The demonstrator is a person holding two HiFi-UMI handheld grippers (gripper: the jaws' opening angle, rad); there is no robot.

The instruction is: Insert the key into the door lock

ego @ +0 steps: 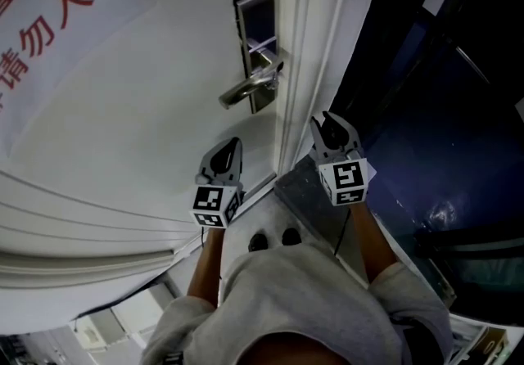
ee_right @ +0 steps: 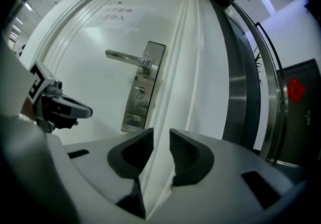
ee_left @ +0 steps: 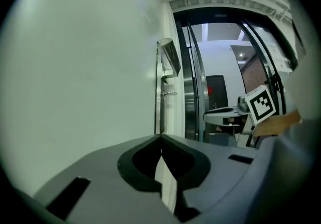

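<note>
- Left claw (ee_left: 160,138) is pressed together, tips meeting, nothing between them. It points along the face of the white door (ego: 147,110), close beside it.
- Right claw (ee_right: 161,137) is spread, with only white door moulding showing through the gap.
- Lock plate (ee_right: 143,85) sits at the door's right edge, apart from both claws. The lever handle (ee_right: 125,57) juts left, and the keyhole (ee_right: 141,92) is just below it.
- In the head view the handle hides the keyhole. The left gripper view catches the plate edge-on only.
- The red-lettered notice (ego: 49,20) higher on the door is cut off in the head view.
- The key: I cannot make it out in any view.
</note>
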